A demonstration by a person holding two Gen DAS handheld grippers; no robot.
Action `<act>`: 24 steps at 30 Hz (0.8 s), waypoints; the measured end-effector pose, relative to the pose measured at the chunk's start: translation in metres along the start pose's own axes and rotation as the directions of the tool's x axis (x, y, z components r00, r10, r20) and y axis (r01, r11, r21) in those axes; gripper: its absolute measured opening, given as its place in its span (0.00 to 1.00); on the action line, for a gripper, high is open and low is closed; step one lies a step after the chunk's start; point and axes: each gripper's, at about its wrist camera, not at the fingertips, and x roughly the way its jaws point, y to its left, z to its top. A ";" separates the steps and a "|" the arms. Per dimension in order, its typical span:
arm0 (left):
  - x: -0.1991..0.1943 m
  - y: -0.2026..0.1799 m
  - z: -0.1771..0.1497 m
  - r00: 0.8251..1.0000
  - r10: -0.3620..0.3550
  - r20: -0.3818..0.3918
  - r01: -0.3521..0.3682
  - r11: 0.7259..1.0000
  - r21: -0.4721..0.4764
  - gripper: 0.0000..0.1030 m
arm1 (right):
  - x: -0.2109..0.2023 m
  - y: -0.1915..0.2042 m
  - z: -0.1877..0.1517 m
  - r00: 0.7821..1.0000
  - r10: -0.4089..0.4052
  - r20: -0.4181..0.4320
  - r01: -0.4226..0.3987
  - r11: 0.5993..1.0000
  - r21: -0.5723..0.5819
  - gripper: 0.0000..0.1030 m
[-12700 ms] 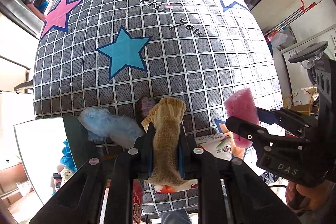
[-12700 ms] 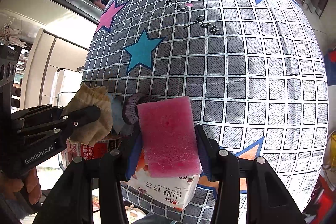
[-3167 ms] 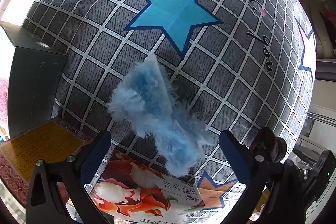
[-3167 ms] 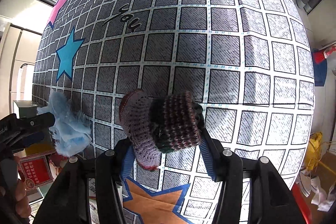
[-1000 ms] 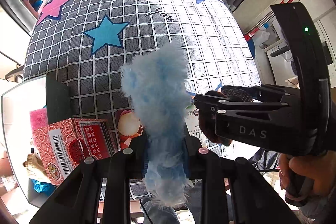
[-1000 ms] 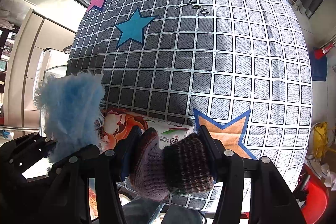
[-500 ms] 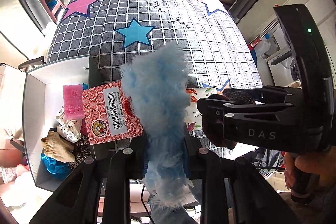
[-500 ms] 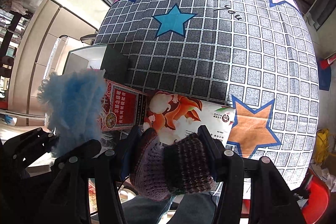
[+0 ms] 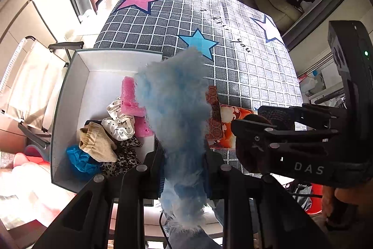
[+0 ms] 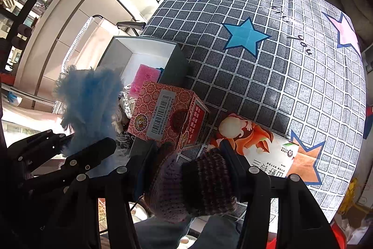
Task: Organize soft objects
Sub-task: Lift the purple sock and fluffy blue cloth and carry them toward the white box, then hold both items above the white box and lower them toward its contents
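Two grippers each clamp a soft item, the left gripper (image 9: pixel 184 165) gripping a fluffy blue plush strip (image 9: pixel 177 104) pointing lengthwise away, the right gripper (image 10: pixel 193 169) squeezing a purple-brown knitted hat (image 10: pixel 191 188), both probably bound for the white open box (image 9: pixel 79 76) beyond, at the table's left edge.

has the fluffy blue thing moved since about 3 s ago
Yes. The fluffy blue thing lay on the checked cloth below the blue star; now the left hand-held gripper holds it up beside the white box.
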 end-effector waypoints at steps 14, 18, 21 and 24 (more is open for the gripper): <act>-0.008 0.050 -0.016 0.999 0.032 0.016 -0.030 0.991 -0.132 0.27 | 0.013 0.051 0.011 1.000 0.002 -0.031 -0.006 0.991 -0.134 0.56; -0.009 0.057 -0.017 0.999 0.033 0.019 -0.029 0.988 -0.149 0.27 | 0.015 0.056 0.012 0.999 -0.001 -0.036 -0.004 0.988 -0.153 0.56; -0.010 0.061 -0.017 0.999 0.032 0.022 -0.028 0.987 -0.161 0.27 | 0.016 0.058 0.013 0.999 -0.004 -0.040 -0.003 0.986 -0.165 0.56; -0.010 0.063 -0.017 0.999 0.032 0.023 -0.028 0.985 -0.170 0.27 | 0.016 0.062 0.013 0.999 -0.006 -0.043 -0.001 0.984 -0.175 0.56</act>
